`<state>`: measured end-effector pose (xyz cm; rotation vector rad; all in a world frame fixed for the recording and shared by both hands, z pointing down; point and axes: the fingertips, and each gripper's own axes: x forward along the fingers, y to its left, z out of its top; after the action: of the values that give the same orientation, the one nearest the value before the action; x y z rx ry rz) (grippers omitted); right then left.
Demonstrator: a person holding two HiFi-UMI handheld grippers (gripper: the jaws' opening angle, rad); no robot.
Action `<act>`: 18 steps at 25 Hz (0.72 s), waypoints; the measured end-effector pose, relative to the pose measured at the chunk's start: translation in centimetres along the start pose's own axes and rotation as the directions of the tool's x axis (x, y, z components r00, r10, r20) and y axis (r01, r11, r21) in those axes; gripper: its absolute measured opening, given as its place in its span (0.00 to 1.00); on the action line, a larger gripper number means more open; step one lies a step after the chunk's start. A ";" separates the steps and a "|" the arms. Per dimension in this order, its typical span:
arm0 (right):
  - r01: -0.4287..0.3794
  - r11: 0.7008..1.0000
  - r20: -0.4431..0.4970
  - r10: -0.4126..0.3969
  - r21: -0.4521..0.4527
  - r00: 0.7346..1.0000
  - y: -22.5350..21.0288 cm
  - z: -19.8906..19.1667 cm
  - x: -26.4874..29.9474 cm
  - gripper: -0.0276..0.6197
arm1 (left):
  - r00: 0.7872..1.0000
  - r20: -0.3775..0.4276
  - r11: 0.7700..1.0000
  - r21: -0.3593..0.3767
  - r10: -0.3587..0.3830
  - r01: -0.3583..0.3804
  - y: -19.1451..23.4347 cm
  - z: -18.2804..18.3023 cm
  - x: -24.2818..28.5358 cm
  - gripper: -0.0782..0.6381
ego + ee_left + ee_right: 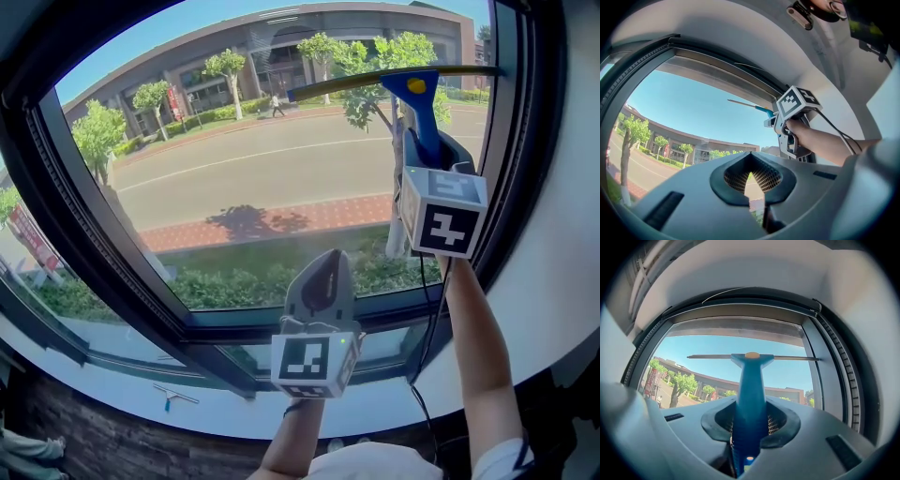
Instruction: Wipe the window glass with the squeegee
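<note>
Squeegee (419, 94) sits high on the right part of the window glass (253, 178), its blue handle clamped between the jaws of the right gripper (427, 150), which the person holds up at arm's length. The blade runs level, left to right, just under the top of the window frame (509, 141), with its right end close to the frame's right side. Nearly all the pane lies below and to the left of that blade, so I judge the coming stroke to be a pull downward, square to the blade's long axis. The left gripper (327, 262) hangs lower and nearer the middle, jaws closed together on nothing, well apart from the handle. Whether the blade's edge actually presses on the glass I cannot tell from any view. A small tool (175, 397) lies on the sill below, too small to name.
</note>
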<state>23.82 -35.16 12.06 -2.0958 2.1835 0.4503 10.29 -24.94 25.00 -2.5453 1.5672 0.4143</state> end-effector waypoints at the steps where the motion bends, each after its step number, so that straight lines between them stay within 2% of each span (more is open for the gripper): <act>1: 0.000 1.000 -0.001 0.000 0.004 1.000 0.1 -0.3 -0.2 0.21 | 1.000 -0.002 1.000 0.004 -0.001 0.001 0.0 -0.1 0.0 0.10; 18: 0.018 0.999 -0.062 -0.015 0.050 0.998 1.3 -6.2 -2.1 0.21 | 0.999 -0.048 1.000 0.028 0.004 -0.003 0.9 -1.6 -0.8 0.10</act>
<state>23.54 -34.73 18.68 -2.1276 2.1838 0.3301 9.41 -25.03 26.83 -2.5504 1.5821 0.3322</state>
